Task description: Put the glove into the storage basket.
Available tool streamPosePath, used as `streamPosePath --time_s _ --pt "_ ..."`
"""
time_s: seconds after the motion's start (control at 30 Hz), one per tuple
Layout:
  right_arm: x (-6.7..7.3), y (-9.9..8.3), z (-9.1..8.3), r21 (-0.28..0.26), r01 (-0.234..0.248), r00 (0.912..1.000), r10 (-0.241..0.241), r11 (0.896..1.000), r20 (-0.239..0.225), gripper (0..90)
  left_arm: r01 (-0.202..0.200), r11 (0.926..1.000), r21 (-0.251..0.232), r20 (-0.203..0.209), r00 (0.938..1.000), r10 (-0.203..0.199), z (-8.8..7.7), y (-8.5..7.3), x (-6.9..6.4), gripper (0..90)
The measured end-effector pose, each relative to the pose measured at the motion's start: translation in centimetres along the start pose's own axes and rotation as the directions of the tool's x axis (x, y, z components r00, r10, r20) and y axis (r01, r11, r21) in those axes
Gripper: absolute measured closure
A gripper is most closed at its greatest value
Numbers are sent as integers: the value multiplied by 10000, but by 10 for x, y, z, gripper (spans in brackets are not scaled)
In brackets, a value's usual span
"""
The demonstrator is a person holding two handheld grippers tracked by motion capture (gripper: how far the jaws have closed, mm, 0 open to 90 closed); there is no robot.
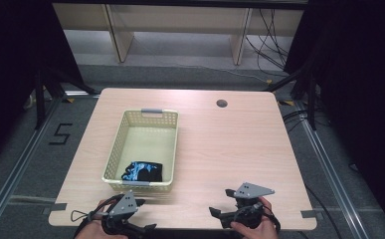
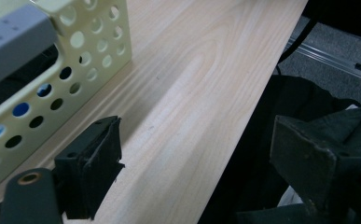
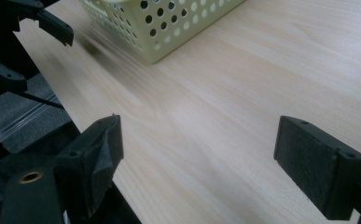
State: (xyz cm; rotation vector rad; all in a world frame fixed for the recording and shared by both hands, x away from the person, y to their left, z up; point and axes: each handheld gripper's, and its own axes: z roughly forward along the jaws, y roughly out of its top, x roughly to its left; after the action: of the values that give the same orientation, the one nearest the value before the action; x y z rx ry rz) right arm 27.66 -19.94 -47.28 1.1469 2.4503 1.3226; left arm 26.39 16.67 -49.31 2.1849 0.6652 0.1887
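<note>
- While my left gripper (image 1: 139, 202) hangs over the near edge of the wooden table (image 1: 230, 149), its jaws stand spread wide with nothing between them; bare wood shows in the gap
- Just ahead of my left fingers (image 2: 92, 170), near but apart, stands the near wall of the pale yellow perforated basket (image 1: 114, 149)
- Inside that basket, at the end closest to my left fingers, lies a folded black cloth with a blue and white print (image 1: 141, 171); through the wall's holes I catch bits of blue and black
- My right gripper (image 1: 221, 201) sits at the near edge too, well to the right of the basket, its jaws likewise spread wide and pinching nothing
- Between my right fingers (image 3: 320, 165) there is only table; the basket's corner (image 3: 157, 28) lies farther off beyond them
- The left gripper (image 3: 43, 21) shows beyond my right one, at the table's edge
- A round cable hole (image 1: 222, 103) lies far across the table from both sets of fingers
</note>
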Motion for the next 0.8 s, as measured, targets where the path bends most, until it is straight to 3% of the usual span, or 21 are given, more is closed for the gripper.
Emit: streamPosePath --time_s 0.03,0.07,0.1,0.17,0.27,0.3,0.4,0.43,0.6,0.67,0.77,0.8 --pt "-2 0 0 -39 319 9995 -318 9995 81 167 -119 9999 95 -28 9999 119 0 0 0 160" --pt "1 -1 0 0 146 9999 -146 9999 80 167 -5 10000 47 44 10000 5 1 -1 -1 159" --pt "-1 -2 2 -1 373 9993 -373 9993 -33 167 -66 9999 120 -17 10000 66 1 -1 -1 159" --pt "1 -4 1 102 430 9990 -431 9990 136 168 -476 9985 253 -4 9989 476 0 -1 0 158" --pt "4 -7 2 401 335 9994 -339 9986 81 168 -182 9994 294 -34 9998 183 2 -4 -3 158" --pt "3 -8 2 425 520 9986 -526 9977 113 168 -186 9994 292 -83 9998 188 3 -5 -4 158" --pt "4 -11 3 500 500 9987 -506 9975 115 168 -462 9979 463 -165 9988 470 4 -7 -4 158" --pt "3 -13 4 494 499 9988 -497 9975 -42 168 -338 9978 575 -244 9991 353 5 -8 -5 158" --pt "6 -21 4 588 387 9992 -392 9975 73 169 -369 9975 608 -302 9988 388 8 -10 -10 158" --pt "6 -22 4 694 535 9986 -536 9961 -4 168 -680 9959 600 -247 9973 696 7 -9 -9 158" --pt "6 -22 5 656 690 9975 -698 9955 92 169 -432 9973 593 -310 9985 451 7 -10 -10 158" --pt "6 -21 6 748 738 9973 -734 9945 -87 169 -449 9971 612 -348 9983 471 8 -10 -9 158"
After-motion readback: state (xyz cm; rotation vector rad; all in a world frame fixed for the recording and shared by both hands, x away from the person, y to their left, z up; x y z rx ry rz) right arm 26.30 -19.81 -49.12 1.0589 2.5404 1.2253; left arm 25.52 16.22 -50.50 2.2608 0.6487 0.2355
